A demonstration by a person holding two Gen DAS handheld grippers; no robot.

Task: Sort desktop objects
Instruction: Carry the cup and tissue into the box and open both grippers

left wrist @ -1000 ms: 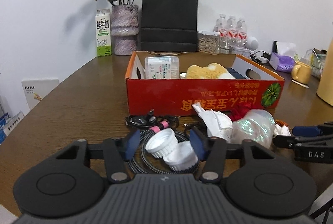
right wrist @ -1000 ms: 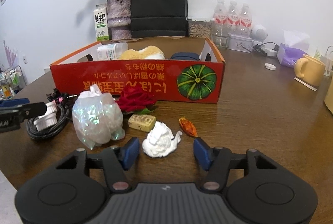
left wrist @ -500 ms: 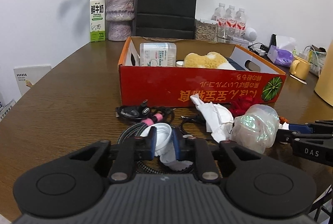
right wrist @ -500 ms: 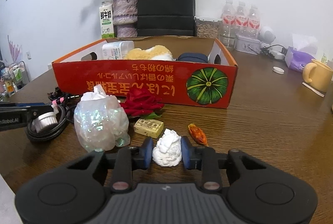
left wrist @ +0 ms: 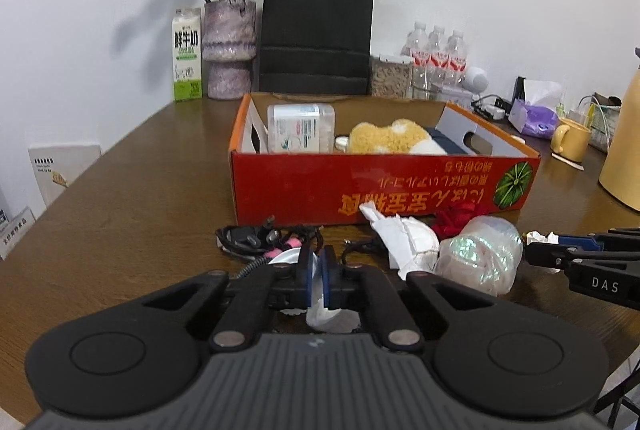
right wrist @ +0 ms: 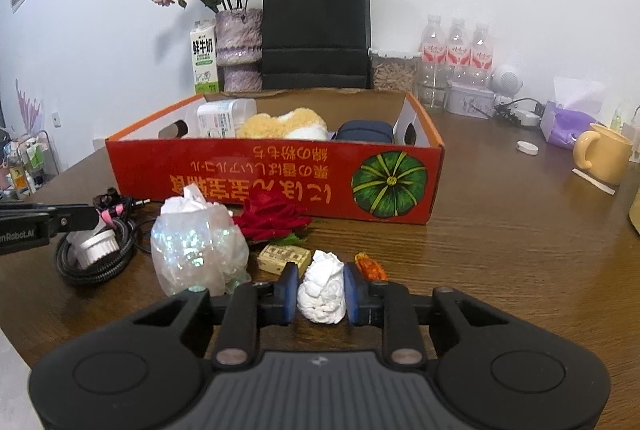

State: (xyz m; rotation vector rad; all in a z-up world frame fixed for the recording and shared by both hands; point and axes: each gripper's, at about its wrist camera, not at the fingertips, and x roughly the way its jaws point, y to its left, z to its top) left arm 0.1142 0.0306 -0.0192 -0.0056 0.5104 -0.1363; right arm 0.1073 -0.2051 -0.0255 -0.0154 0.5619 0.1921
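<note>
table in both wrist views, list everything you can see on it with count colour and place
cardboard box: 1, red, table centre
plush toy: 1, yellow and white, in box
plastic container: 1, clear, in box, left end
pouch: 1, navy, in box, right end
fabric rose: 1, red, in front of box
iridescent bag: 1, clear, left of rose
small block: 1, tan, beside bag
wrapper: 1, orange, right of tissue
coiled cable: 1, black, front left
paper bag: 1, black, behind box
vase: 1, purple, dried flowers
milk carton: 1, green-white, by vase
water bottles: 3, clear, back right
mug: 1, yellow, far right
left gripper: jaws shut on white caps
right gripper: jaws closing, pressing crumpled tissue
</note>
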